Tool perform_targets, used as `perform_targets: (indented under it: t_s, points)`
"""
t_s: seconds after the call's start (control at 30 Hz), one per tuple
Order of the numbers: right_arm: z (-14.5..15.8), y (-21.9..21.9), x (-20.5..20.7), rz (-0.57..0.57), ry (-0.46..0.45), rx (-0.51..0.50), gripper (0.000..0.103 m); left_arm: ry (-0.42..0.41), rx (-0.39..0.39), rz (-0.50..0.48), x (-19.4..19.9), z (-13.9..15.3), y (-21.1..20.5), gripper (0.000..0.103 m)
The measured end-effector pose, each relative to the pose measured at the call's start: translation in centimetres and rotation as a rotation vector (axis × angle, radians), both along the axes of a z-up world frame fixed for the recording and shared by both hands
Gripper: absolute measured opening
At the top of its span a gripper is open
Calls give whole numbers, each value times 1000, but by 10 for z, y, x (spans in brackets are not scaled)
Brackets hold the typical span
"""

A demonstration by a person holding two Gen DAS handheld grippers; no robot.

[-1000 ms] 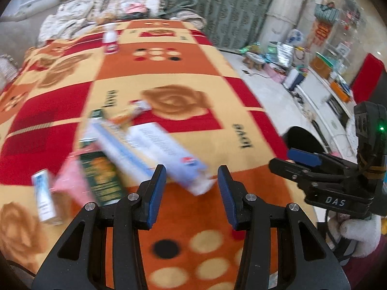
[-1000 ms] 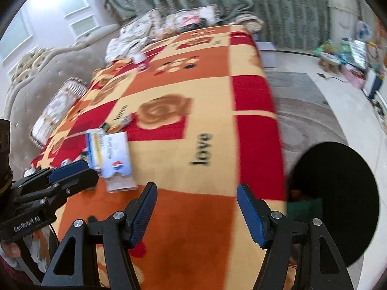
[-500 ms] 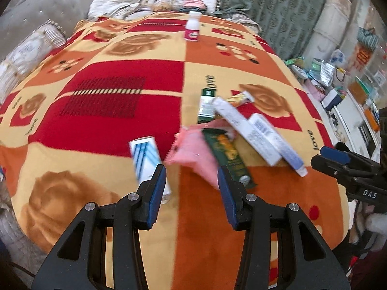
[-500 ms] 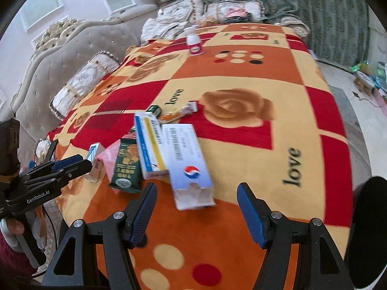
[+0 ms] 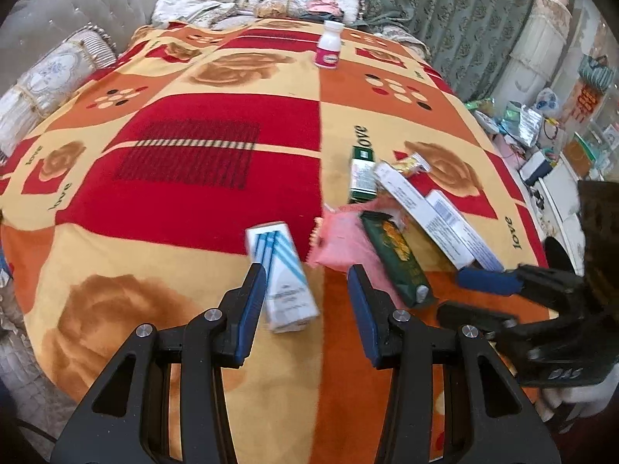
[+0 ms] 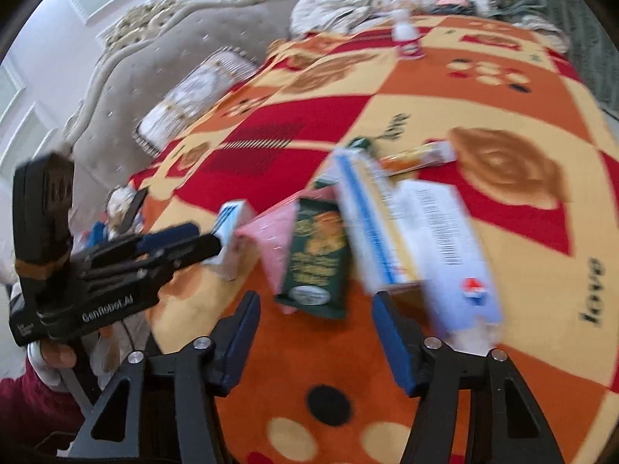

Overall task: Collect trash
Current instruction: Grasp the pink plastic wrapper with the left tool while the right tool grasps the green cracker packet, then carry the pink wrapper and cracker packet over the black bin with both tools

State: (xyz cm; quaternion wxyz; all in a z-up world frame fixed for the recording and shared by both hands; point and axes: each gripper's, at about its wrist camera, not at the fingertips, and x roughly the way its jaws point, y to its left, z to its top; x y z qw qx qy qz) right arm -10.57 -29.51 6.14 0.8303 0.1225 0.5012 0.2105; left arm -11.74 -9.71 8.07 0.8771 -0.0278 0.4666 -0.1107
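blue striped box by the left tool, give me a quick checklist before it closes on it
1. Left tool open: ok.
2. blue striped box between its fingers: ok, the near end sits in the gap.
3. Box clear of the pink packet: ok, a gap shows.
4. Right tool open and holding nothing: ok.
5. Right tool apart from the left: ok.
6. Fingers touching the blanket: cannot tell.

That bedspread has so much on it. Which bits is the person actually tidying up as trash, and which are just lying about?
Likely trash, by the claws:
- blue-striped white carton, between the open left claw fingers
- pink wrapper
- dark green packet
- long white boxes
- green-and-white box
- orange snack wrapper

Probably just there:
- pink-labelled white bottle, standing far off
- pillows
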Motion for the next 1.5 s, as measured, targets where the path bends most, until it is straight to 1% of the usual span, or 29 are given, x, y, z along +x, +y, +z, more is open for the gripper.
perform_targets:
  t_s: [0.1,0.23,0.3,0.33,0.37,0.4,0.47,0.57,0.7,0.8,0.97,1.13,1.23,1.33,1.37,1.4,1.43,1.5]
  points:
    - [-11,16,11,21,10,1,58,9,-12,17,-1,-1,9,42]
    - [-26,22,35,-16,19,-1,58,15,-28,16,-7,1,10,42]
    - [-33,23,45,-26,27,-23,58,14,-37,10,-9,2,8,42]
    - [-35,22,48,-30,29,-27,56,17,-47,6,-10,3,5,42]
    - [-36,21,51,-33,30,-26,51,21,-55,1,-9,2,2,42]
    - [-36,18,52,-37,25,-28,40,27,-63,-7,-10,1,-1,42]
    - [-35,11,52,-37,23,-38,39,38,-72,-24,-9,-3,-10,42]
    - [-30,-8,45,-69,-4,-85,39,55,-87,-36,-5,-9,-25,42]
    - [-27,-46,36,-143,7,-52,39,70,-125,-17,4,-18,-41,42]
    - [-26,-63,26,-163,9,-30,39,75,-144,-14,10,-23,-52,42]
    - [-28,-78,11,-188,15,-6,39,104,-159,-35,19,-30,-74,42]
    - [-24,-93,-7,-229,11,77,39,91,-158,-69,23,-30,-96,42]
    - [-21,-100,-18,-240,9,64,39,110,-157,-81,30,-36,-105,42]
    - [-22,-107,-28,-255,12,52,39,148,-156,-90,34,-47,-116,42]
    - [-22,-109,-30,-260,12,50,39,130,-151,-88,34,-47,-118,43]
    - [-22,-112,-34,-266,12,50,39,120,-145,-86,34,-46,-120,47]
    - [-22,-115,-37,-275,13,53,39,122,-147,-88,34,-47,-122,49]
    - [-23,-120,-40,-287,17,53,39,112,-161,-91,35,-47,-124,49]
